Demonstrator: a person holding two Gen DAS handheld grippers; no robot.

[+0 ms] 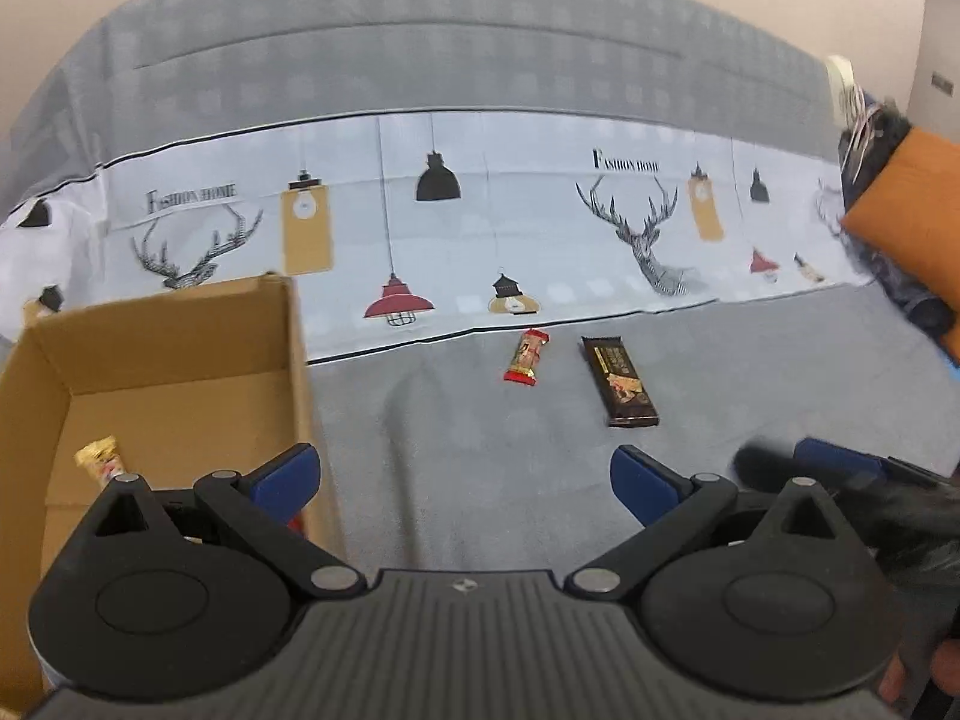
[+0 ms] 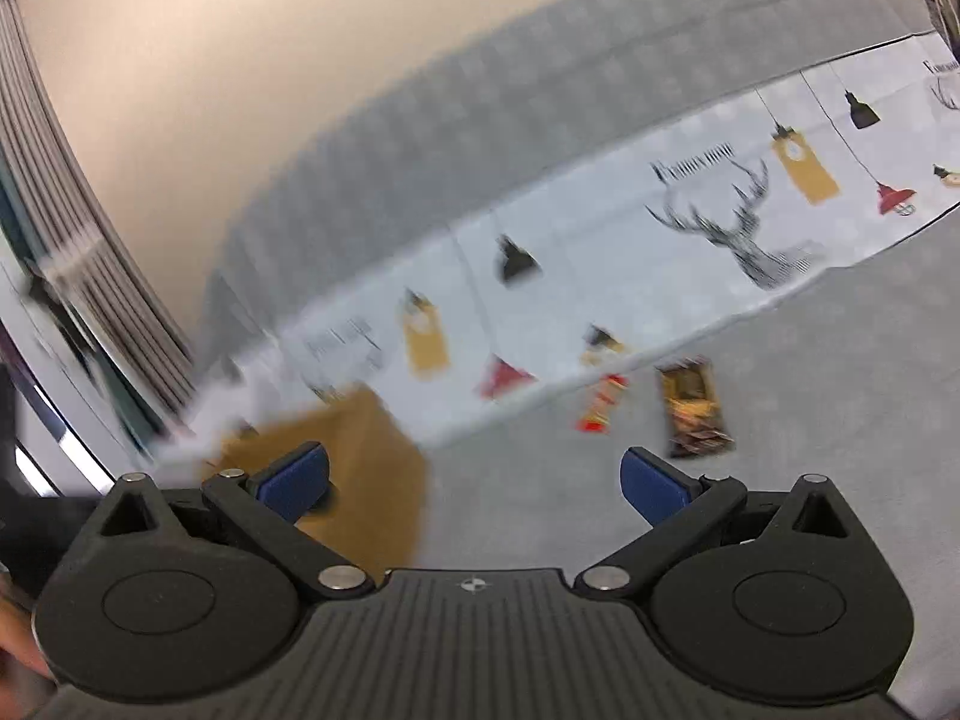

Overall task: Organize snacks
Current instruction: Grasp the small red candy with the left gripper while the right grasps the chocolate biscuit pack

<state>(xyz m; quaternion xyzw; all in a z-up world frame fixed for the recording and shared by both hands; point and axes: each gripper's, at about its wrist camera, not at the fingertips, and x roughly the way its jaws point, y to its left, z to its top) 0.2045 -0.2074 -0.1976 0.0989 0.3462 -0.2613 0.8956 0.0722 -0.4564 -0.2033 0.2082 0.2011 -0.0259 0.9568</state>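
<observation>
The left wrist camera sits low behind the left gripper [image 1: 465, 483] and looks forward over the grey sofa seat [image 1: 750, 372], with the cardboard box [image 1: 180, 360] near at 9 o'clock. The right wrist camera, behind the right gripper [image 2: 474, 480], is tilted and blurred. Both views share the red snack bar [image 1: 527, 357] [image 2: 600, 405], the dark snack bar [image 1: 621, 381] [image 2: 696, 408], the box and the patterned cloth [image 1: 510, 222].

The printed cloth [image 1: 480, 228] reads "Fashion home" twice, beside deer heads.
</observation>
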